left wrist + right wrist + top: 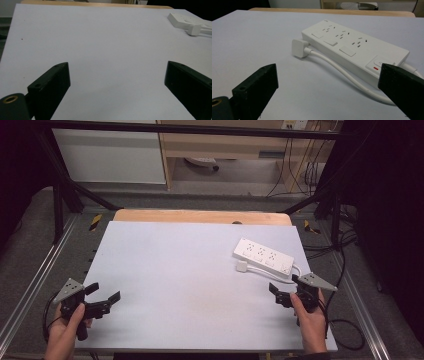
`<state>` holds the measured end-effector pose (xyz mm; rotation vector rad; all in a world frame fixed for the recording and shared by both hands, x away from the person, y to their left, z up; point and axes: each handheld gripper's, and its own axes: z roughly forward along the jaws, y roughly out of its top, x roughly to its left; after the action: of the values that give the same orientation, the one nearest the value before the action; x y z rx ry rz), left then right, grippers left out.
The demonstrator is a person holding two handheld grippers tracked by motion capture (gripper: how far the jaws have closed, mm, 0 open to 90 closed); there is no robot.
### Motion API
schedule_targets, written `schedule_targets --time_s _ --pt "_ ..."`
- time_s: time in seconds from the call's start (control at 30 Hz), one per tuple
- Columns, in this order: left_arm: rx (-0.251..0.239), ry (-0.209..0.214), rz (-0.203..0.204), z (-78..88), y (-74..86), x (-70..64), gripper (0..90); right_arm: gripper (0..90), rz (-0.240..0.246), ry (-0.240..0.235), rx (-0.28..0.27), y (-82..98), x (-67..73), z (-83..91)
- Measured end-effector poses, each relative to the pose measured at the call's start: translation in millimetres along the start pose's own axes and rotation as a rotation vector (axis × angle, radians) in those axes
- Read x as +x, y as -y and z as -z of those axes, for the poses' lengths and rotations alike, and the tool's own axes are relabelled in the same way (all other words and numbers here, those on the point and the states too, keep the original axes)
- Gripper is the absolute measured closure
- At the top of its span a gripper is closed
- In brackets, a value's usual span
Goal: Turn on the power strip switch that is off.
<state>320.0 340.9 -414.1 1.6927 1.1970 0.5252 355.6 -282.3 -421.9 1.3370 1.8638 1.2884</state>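
White plastic power strip [263, 256] lies flat at right of frame, plug [242, 266] loose beside it; right gripper [284, 294] released nearby, left gripper [102, 296] likewise released, far off.

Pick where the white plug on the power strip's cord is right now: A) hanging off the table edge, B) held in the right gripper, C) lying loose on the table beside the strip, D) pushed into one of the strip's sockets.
C: the plug lies flat on the table next to the power strip, with the right gripper open and short of it.
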Motion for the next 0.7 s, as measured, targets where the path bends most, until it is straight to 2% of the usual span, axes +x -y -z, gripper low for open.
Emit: schedule_targets --time_s 0.1,0.23,0.5,0.7 --pt "0.002 0.001 -0.002 -0.4 0.5 -0.5 5.9 3.0 0.014 0.011 0.006 -1.5 2.8 1.1" --pt "0.007 -0.012 -0.006 -0.5 0.5 0.0 5.9 3.0 0.002 0.014 0.003 -5.2 6.7 2.9" --pt "0.012 -0.009 -0.01 -1.2 1.1 -0.7 6.1 3.4 -0.024 -0.008 0.02 -14.1 6.9 0.4" --pt "0.012 -0.013 -0.008 -1.5 1.1 -0.7 6.1 3.5 -0.019 0.001 0.012 -31.9 3.5 5.6"
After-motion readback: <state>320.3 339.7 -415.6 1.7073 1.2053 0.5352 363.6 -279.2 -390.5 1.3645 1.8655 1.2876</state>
